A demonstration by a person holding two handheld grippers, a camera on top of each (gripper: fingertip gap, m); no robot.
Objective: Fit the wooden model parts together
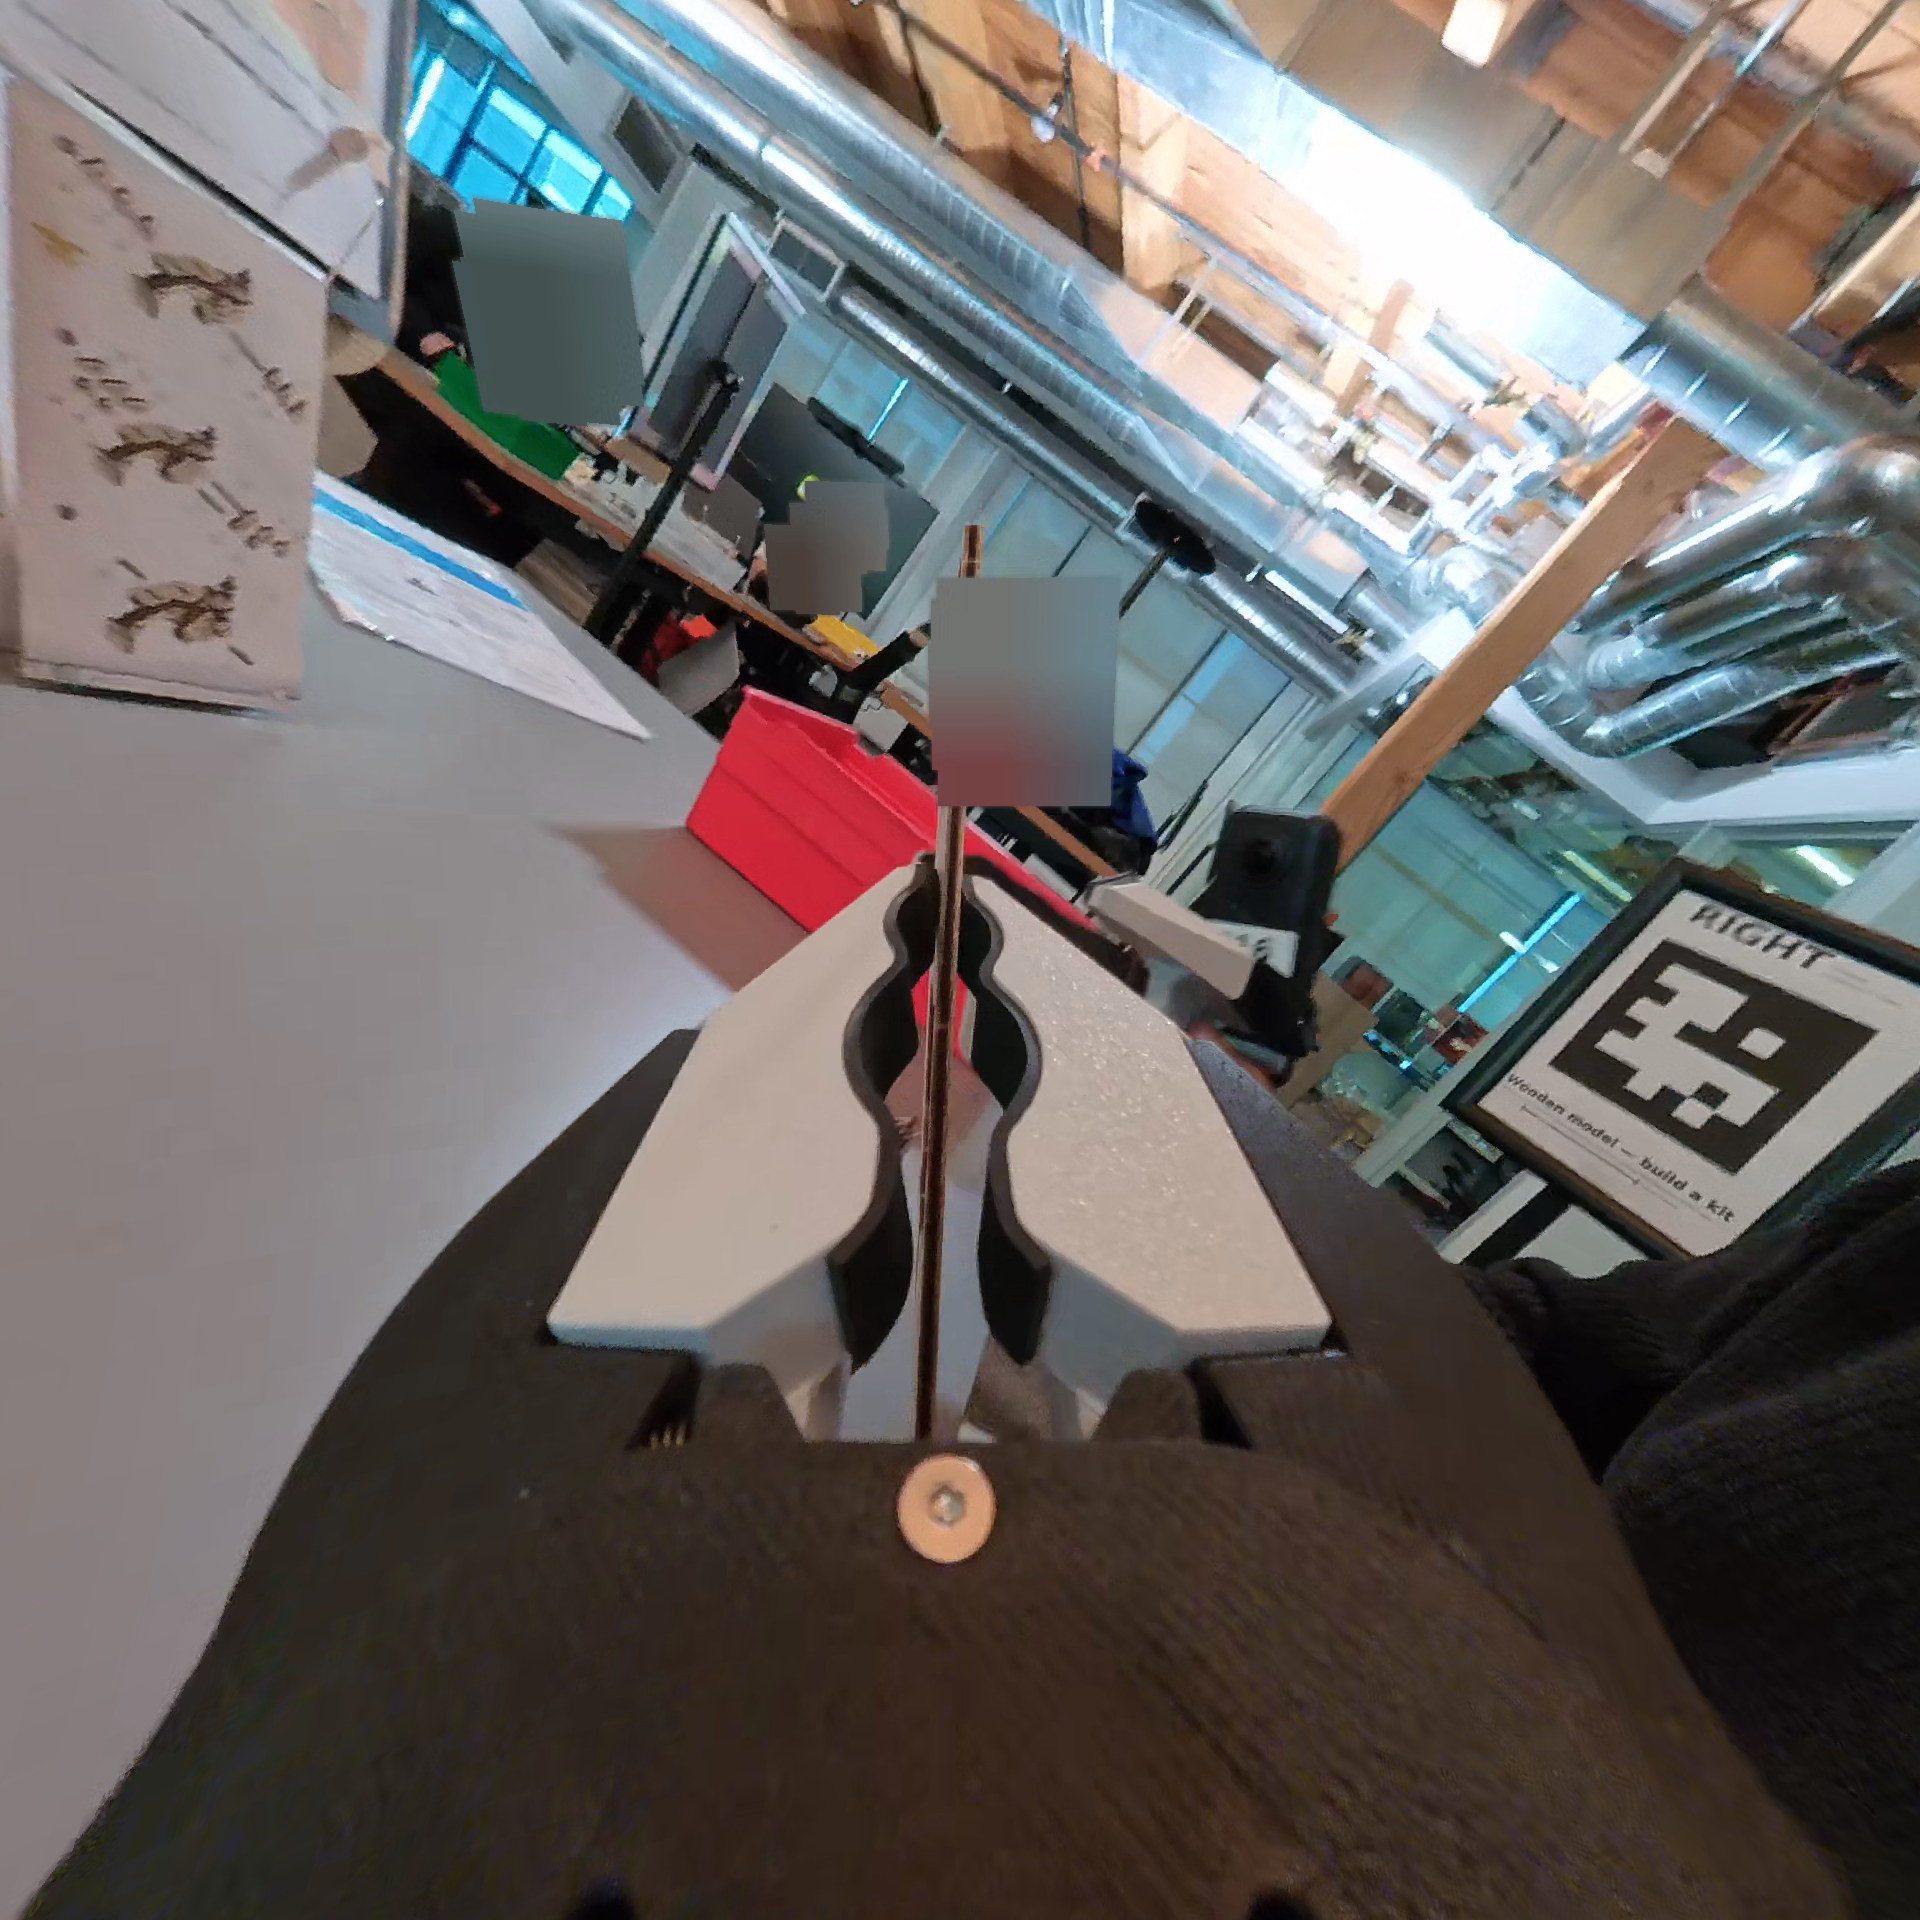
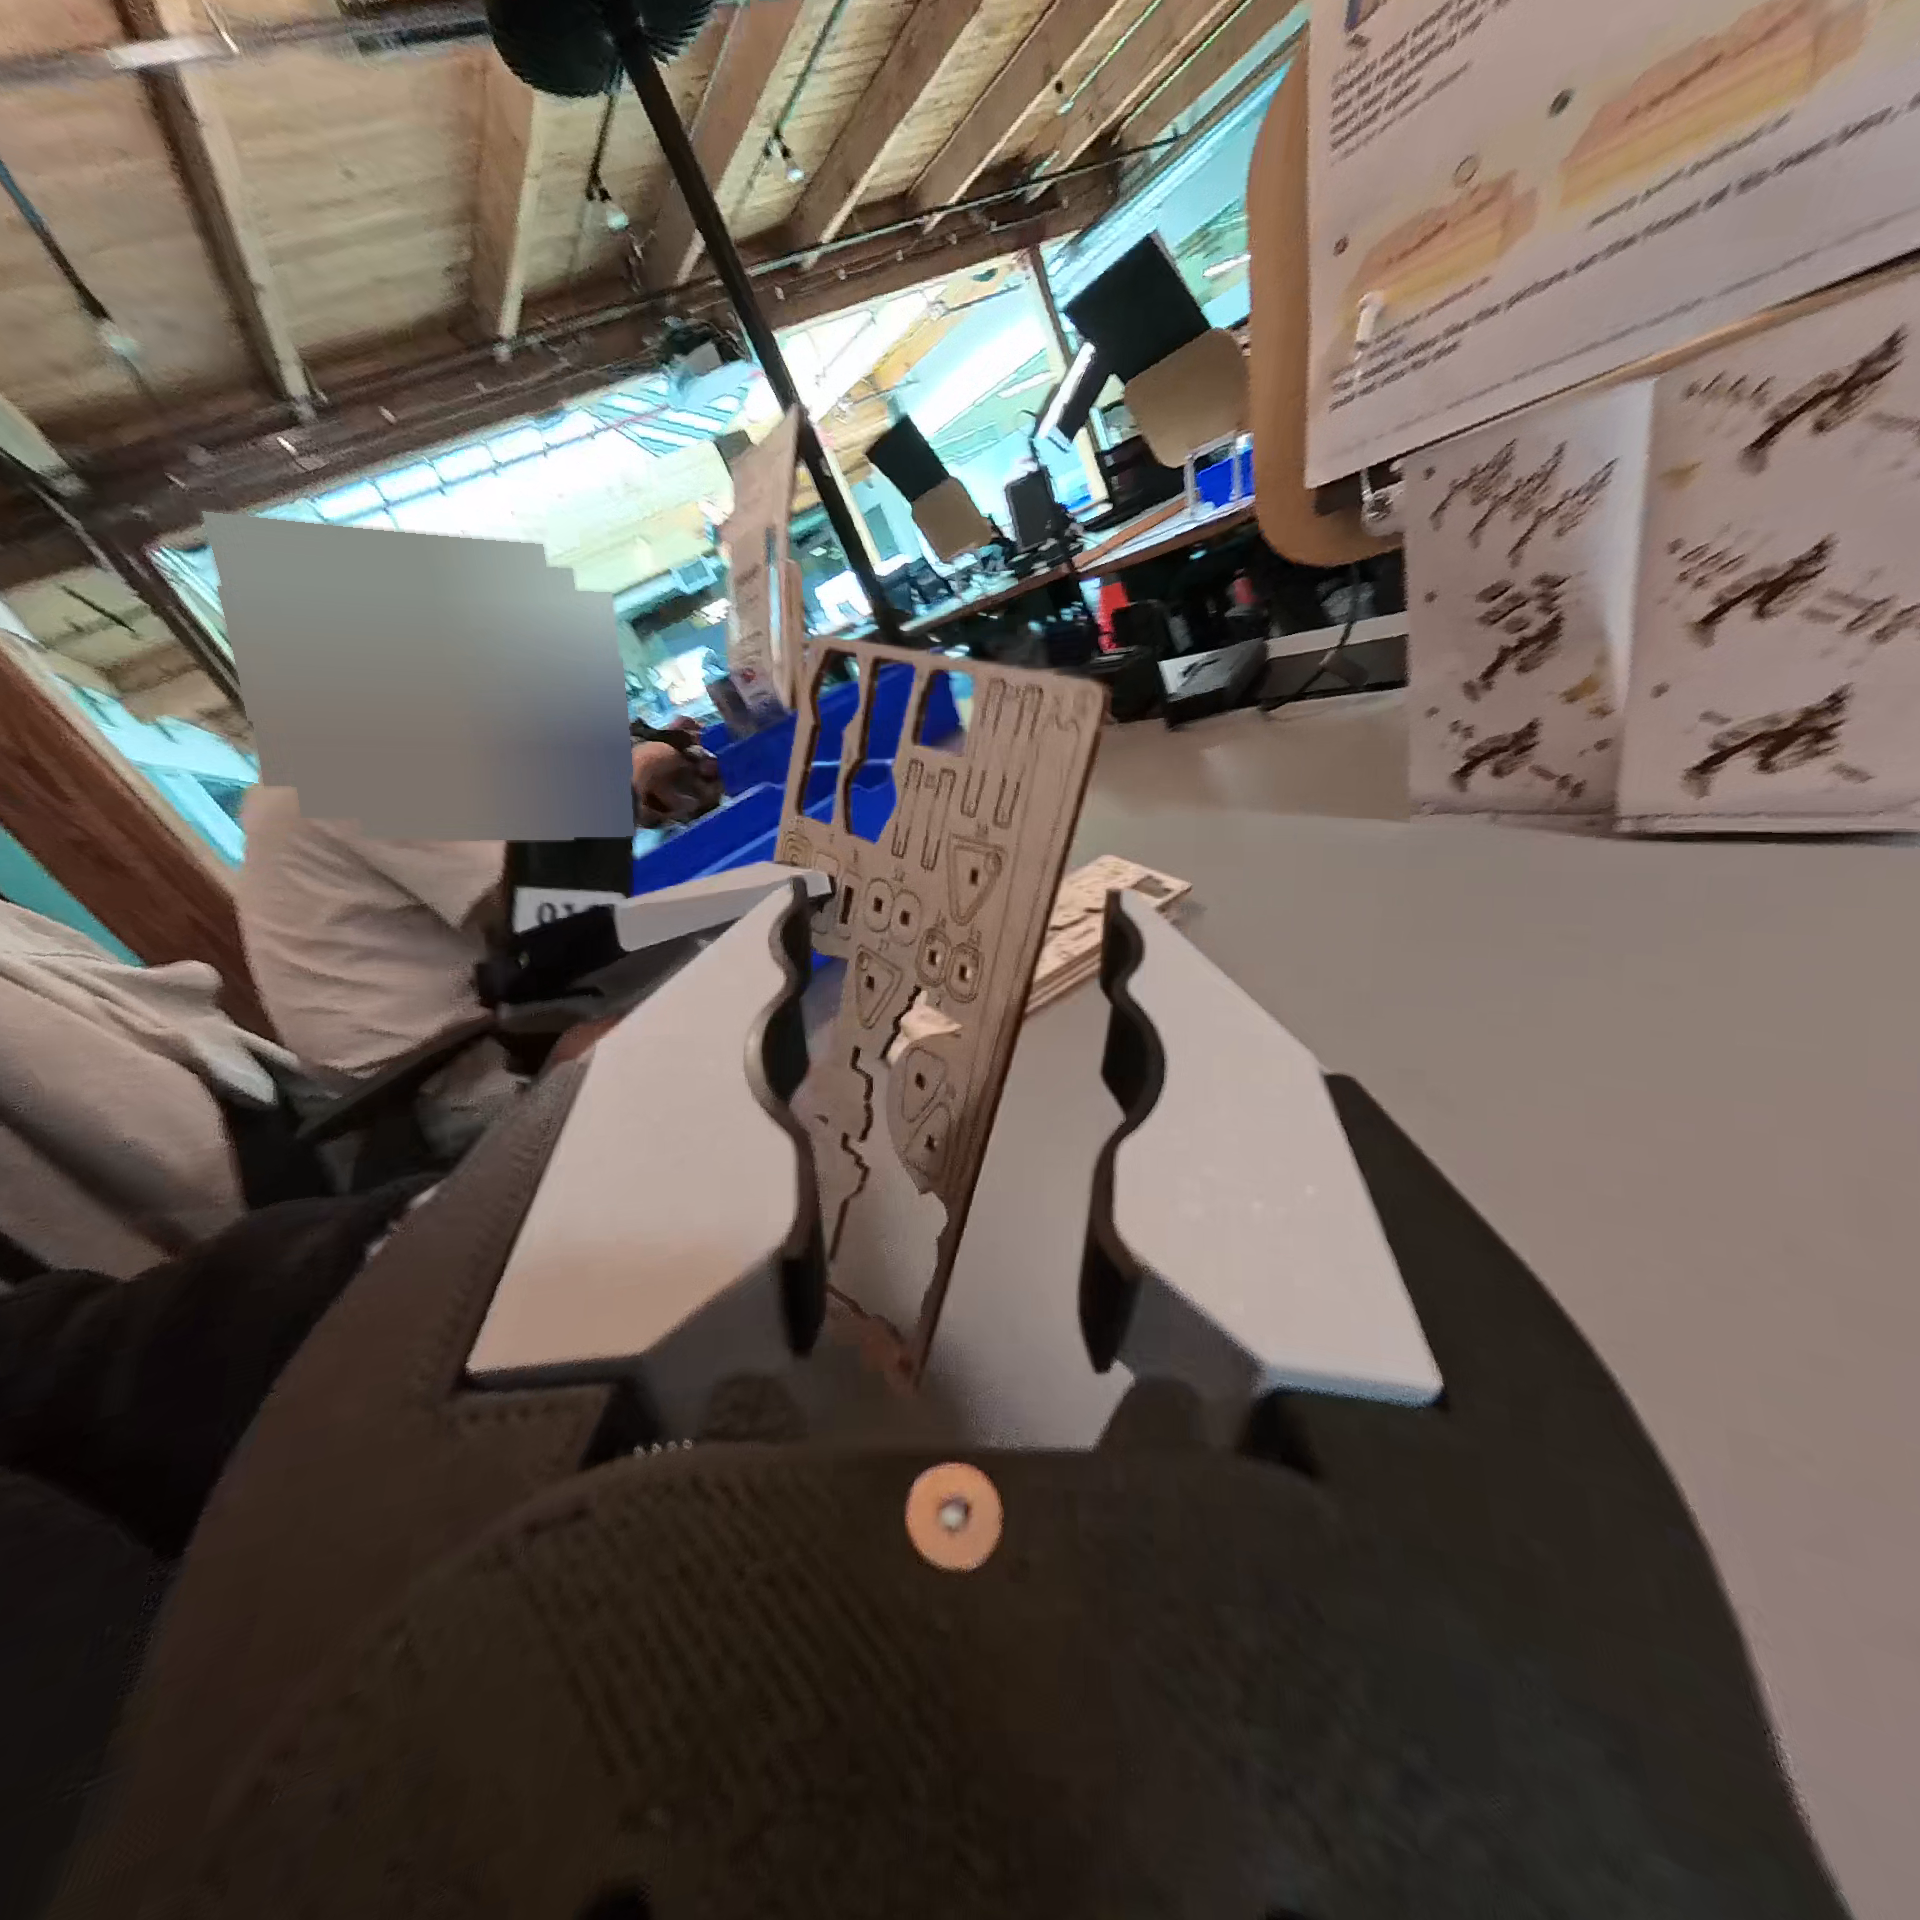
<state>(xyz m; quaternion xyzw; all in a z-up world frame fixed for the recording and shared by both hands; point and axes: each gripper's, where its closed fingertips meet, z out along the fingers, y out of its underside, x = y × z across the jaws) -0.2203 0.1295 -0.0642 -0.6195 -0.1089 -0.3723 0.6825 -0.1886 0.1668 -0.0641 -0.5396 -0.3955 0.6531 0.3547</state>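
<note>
Gripping a thin wooden parts sheet (image 1: pixel 943 1039) edge-on, the left gripper (image 1: pixel 940 883) holds it raised above the grey table (image 1: pixel 260 987), jaws closed on it. Beside the sheet's face, the right gripper (image 2: pixel 951 920) stands wide open, holding nothing. Some pieces are already gone from the sheet, so freeing parts appears the step in hand; next, the right gripper likely must close on one small piece.

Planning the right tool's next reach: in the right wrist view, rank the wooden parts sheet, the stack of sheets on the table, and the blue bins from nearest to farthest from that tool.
1. Wooden parts sheet: upright between the open fingers of the right tool.
2. Stack of sheets: on the table, just beyond the right fingertip.
3. Blue bins: farther back, left of centre, partly behind the sheet.
</note>
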